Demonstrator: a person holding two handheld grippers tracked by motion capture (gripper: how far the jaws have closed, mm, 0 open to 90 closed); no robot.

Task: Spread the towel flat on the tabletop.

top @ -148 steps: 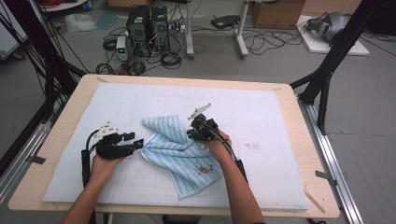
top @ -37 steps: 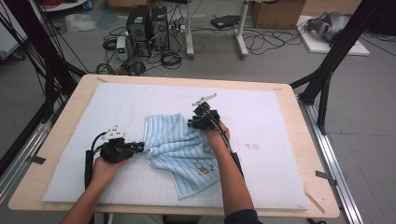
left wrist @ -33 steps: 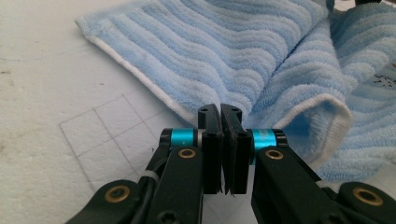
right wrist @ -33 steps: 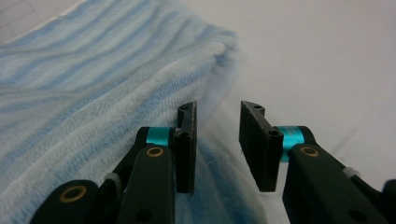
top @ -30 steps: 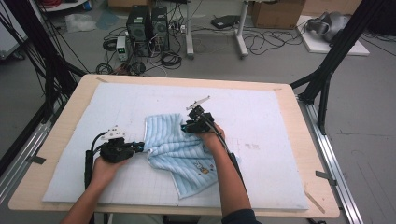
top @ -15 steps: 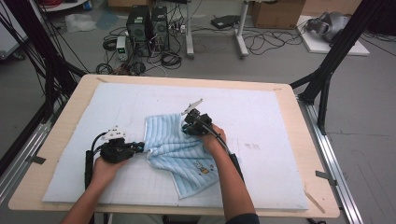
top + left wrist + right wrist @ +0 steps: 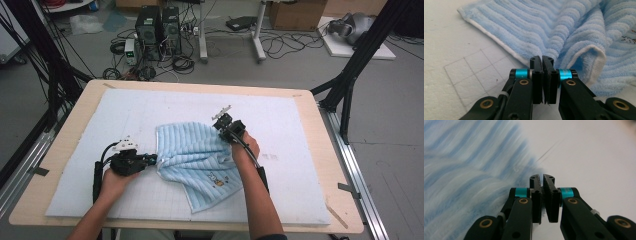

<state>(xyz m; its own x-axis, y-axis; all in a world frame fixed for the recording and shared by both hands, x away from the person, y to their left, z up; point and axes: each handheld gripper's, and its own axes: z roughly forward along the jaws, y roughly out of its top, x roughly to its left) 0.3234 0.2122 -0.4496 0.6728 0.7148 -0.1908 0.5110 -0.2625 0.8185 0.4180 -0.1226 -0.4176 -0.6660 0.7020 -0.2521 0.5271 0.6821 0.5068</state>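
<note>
1. The left tool (image 7: 150,160) is pinched tight on the left edge of the blue towel (image 7: 197,160). In the left gripper view its tips (image 7: 542,65) press together right at the white hem.
2. The right tool (image 7: 223,126) has just snapped its jaws together on the far right corner of the towel. In the right gripper view the tips (image 7: 542,185) are together with a bit of blue cloth between them.
3. The towel lies in the middle of the tabletop (image 7: 65,150), on a white mat (image 7: 300,120). It is bumpy and folded over on itself.
4. Its long side runs from the far left down to the near right, and a little picture (image 7: 216,179) sits near the close end.
5. I think the step is spreading the towel flat. Next, both hands should pull apart gently, lift a bit, and keep the pinches tight so the corners do not slip.
</note>
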